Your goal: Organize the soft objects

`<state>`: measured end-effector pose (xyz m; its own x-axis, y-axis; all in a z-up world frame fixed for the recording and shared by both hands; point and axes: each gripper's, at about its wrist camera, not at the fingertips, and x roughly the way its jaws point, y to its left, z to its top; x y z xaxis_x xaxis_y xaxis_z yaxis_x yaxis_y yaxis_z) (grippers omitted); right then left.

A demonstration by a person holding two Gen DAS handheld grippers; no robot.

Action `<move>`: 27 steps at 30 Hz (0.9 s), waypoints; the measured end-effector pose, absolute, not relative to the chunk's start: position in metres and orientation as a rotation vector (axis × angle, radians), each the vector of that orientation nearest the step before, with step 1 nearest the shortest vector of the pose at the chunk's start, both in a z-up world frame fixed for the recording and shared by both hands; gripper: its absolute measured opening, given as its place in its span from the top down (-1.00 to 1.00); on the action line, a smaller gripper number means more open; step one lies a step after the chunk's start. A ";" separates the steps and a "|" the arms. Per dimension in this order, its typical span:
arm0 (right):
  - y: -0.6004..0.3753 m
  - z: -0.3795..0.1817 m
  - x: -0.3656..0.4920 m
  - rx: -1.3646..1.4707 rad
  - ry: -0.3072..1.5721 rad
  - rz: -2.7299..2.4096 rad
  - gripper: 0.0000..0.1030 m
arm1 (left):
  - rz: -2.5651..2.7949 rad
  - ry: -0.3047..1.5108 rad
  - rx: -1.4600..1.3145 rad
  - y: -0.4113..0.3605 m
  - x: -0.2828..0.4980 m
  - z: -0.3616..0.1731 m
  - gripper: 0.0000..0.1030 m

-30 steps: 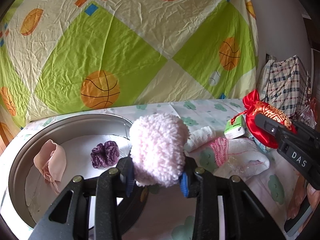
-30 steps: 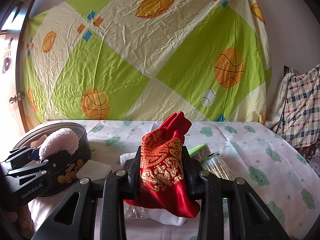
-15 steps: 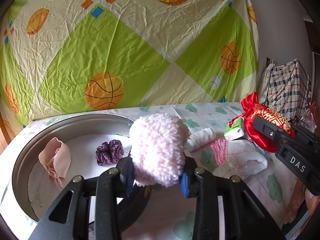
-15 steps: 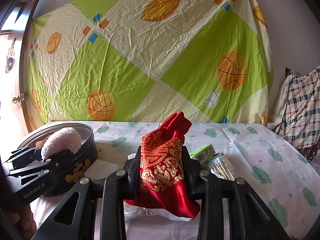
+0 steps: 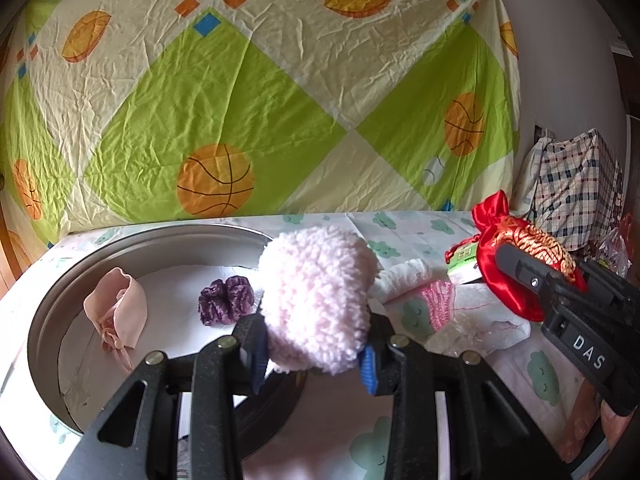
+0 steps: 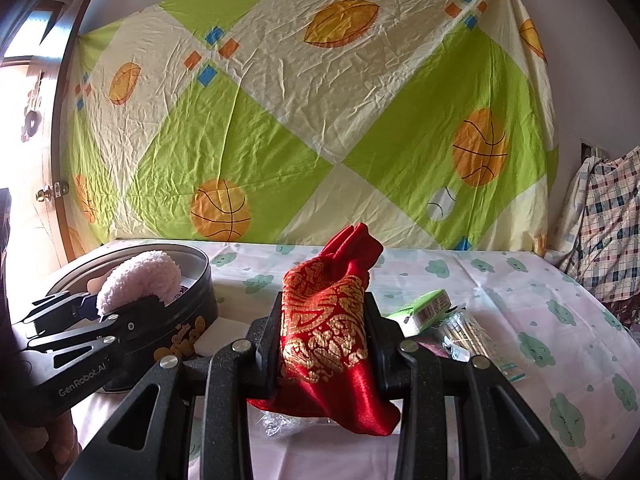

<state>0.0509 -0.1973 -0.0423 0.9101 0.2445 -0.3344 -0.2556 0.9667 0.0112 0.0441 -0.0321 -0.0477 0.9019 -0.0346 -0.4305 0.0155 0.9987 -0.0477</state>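
Two soft pieces, a peach cloth pouch [image 5: 116, 312] and a purple knit scrunchie [image 5: 226, 298], already lie in the round metal tin [image 5: 48, 320], while the left gripper [image 5: 314, 354], clamped on a fluffy pink pom-pom [image 5: 316, 300], hangs over the tin's near rim, and the right gripper [image 6: 322, 346] grips a red brocade pouch [image 6: 328, 328] above the table. By the look of it the sorting is partway done, with a pink-cuffed white sock [image 5: 472, 312] and white rolled cloth [image 5: 404, 274] left on the cloud-print tablecloth [image 6: 540, 320] beside a green carton [image 6: 424, 308]. Behind hangs a green-and-cream basketball sheet [image 6: 312, 120], with a plaid bundle [image 6: 608, 232] at the right.
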 end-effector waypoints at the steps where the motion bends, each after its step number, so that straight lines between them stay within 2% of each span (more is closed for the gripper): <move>1: -0.196 -0.042 0.050 -0.033 0.340 0.261 0.29 | -0.026 0.445 -0.046 -0.032 0.044 -0.048 0.32; 27: -0.154 -0.044 0.045 -0.055 0.356 0.384 0.29 | 0.016 0.401 -0.111 -0.006 0.023 -0.047 0.32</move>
<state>0.0447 -0.1544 -0.0442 0.8661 0.3570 -0.3498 -0.3761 0.9265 0.0143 0.0227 -0.0062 -0.0471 0.9208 -0.0064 -0.3900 -0.0375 0.9938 -0.1050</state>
